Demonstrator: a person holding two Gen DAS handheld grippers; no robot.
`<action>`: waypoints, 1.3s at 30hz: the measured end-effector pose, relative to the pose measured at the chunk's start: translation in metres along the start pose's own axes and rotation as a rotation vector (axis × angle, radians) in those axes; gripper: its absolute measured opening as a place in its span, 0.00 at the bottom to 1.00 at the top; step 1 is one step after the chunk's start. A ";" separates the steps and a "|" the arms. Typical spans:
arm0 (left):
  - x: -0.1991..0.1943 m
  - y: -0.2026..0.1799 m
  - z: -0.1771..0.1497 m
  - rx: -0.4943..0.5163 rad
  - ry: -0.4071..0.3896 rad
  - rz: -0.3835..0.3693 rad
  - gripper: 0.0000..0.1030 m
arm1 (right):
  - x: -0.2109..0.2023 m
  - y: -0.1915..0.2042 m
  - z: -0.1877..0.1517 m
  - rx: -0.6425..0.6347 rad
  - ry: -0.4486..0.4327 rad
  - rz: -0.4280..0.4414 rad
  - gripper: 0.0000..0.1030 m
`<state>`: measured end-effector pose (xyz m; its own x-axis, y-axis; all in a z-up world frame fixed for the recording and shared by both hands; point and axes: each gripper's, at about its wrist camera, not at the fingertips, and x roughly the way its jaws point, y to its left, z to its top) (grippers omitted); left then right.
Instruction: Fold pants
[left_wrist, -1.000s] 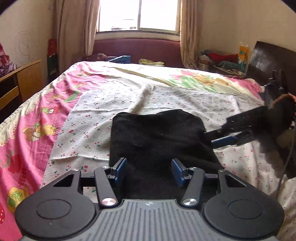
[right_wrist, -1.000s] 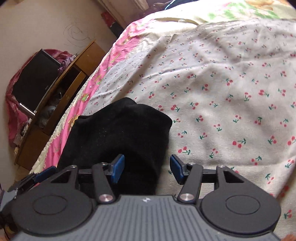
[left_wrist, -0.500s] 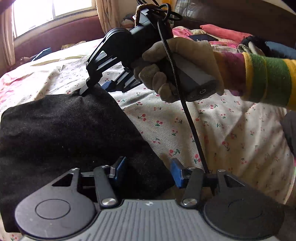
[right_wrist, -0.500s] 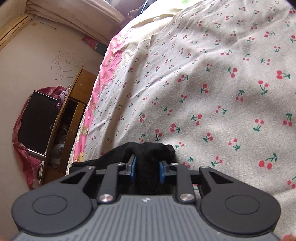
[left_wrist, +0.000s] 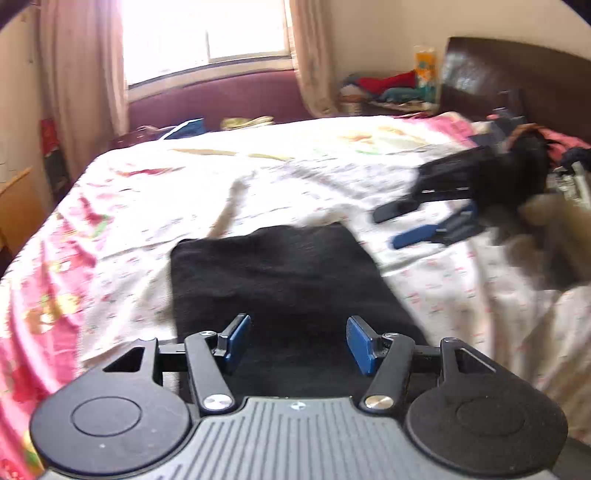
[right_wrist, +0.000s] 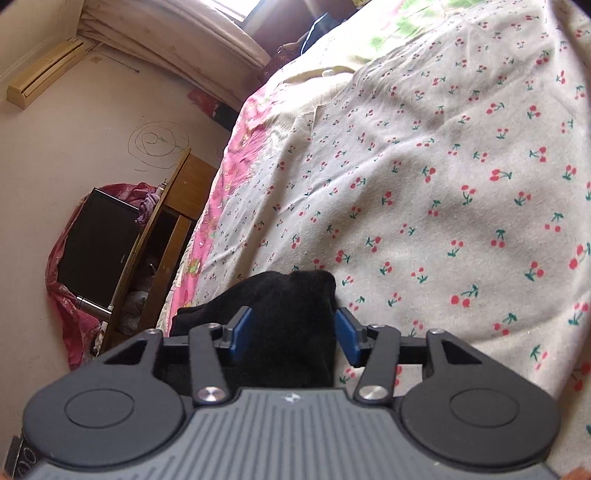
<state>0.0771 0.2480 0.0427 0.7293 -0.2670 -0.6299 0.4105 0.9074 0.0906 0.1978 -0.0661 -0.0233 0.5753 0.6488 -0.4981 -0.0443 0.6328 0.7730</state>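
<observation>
The black pants (left_wrist: 284, 280) lie folded in a flat rectangle on the cherry-print sheet (left_wrist: 461, 280). My left gripper (left_wrist: 295, 343) is open and hovers over their near edge. My right gripper (left_wrist: 384, 229) shows in the left wrist view, off the pants' far right corner, jaws apart and holding nothing. In the right wrist view a corner of the pants (right_wrist: 291, 314) sits between the blue pads of my open right gripper (right_wrist: 291, 334), which stand apart from the cloth.
The bed carries a pink floral cover (left_wrist: 48, 295) under the cherry-print sheet (right_wrist: 443, 184). A wooden desk (right_wrist: 177, 206) with a dark screen (right_wrist: 96, 243) stands left of the bed. A dark headboard (left_wrist: 517, 77) and a cluttered nightstand (left_wrist: 384, 92) are at the far right.
My right gripper was shut on the pants' corner; it has opened and let go. My left gripper view has swung back to face the window, and stays open.
</observation>
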 end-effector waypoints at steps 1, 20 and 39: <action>0.013 0.013 -0.007 -0.018 0.032 0.027 0.68 | 0.000 -0.001 -0.008 0.007 0.030 0.005 0.57; 0.070 0.086 -0.026 -0.339 0.154 -0.260 0.92 | 0.068 0.004 -0.055 -0.021 0.201 0.138 0.73; 0.040 -0.056 0.040 -0.388 0.027 -0.698 0.63 | -0.117 0.004 -0.003 0.070 0.113 0.070 0.30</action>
<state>0.1048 0.1731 0.0435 0.3585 -0.8116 -0.4612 0.5439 0.5831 -0.6034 0.1278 -0.1384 0.0369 0.4770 0.7360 -0.4804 -0.0219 0.5564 0.8306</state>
